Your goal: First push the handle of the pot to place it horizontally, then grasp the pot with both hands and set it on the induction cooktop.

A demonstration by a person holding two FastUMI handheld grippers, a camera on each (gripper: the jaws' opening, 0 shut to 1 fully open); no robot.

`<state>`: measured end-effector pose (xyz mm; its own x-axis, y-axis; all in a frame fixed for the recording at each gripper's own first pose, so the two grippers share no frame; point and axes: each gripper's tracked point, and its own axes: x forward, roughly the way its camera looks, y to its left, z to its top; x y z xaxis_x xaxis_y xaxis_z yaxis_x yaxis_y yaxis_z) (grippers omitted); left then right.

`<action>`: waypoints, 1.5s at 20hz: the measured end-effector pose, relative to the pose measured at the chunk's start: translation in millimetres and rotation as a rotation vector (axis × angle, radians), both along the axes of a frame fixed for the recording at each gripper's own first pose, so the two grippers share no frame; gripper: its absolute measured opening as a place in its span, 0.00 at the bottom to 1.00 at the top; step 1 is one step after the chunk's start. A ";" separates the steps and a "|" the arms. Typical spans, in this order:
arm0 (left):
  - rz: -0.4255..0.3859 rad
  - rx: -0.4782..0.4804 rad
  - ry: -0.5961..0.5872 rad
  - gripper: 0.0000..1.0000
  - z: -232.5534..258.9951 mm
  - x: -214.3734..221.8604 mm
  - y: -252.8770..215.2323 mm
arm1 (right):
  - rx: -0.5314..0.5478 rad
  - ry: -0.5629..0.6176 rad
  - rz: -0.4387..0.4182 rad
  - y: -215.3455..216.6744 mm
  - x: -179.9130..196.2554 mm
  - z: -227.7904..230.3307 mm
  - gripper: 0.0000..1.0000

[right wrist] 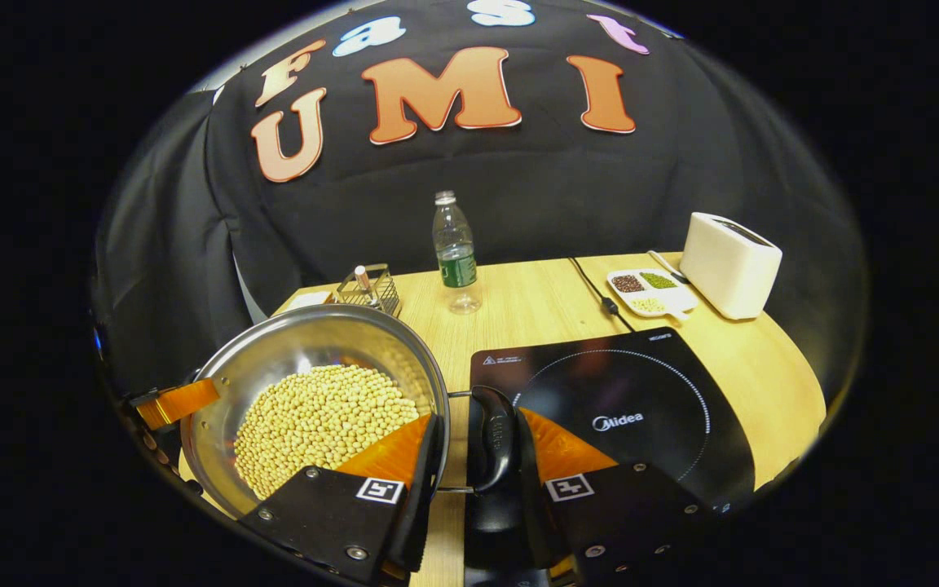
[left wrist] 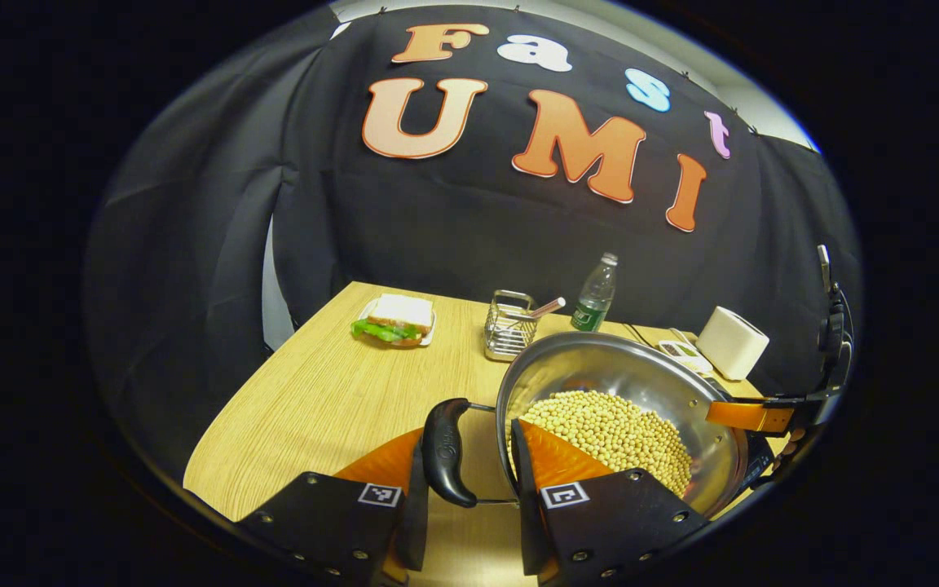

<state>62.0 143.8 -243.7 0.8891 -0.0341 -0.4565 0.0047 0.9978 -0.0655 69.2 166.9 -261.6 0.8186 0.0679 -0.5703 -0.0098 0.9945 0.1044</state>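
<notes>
With both side handles turned level, the left tongs (left wrist: 463, 481) and right tongs (right wrist: 476, 477) each close on a handle (left wrist: 446, 451) so the bean-filled pot (right wrist: 306, 408) hangs balanced beside the cooktop (right wrist: 612, 412), above the bench (right wrist: 535, 302).

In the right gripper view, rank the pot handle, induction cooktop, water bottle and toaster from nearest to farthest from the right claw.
1. Pot handle, between the fingers.
2. Induction cooktop, just ahead, right.
3. Water bottle, far, centre.
4. Toaster, far right; too close to the bottle to call.
</notes>
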 end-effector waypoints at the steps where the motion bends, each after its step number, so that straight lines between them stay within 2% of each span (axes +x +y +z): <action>1: -0.008 0.004 -0.007 0.46 5.3 0.1 -7.3 | 0.005 -0.007 -0.005 -5.4 -1.1 5.3 0.49; 7: -0.042 0.009 -0.022 0.48 21.4 0.1 -53.0 | 0.004 -0.048 -0.036 -46.4 -5.1 30.6 0.49; 15: -0.094 -0.004 -0.014 0.46 25.3 9.1 -122.8 | 0.020 -0.047 -0.092 -110.9 -13.6 36.8 0.49; 30: -0.195 -0.030 0.062 0.47 -8.7 22.5 -245.1 | 0.040 -0.024 -0.204 -225.2 -25.4 29.7 0.49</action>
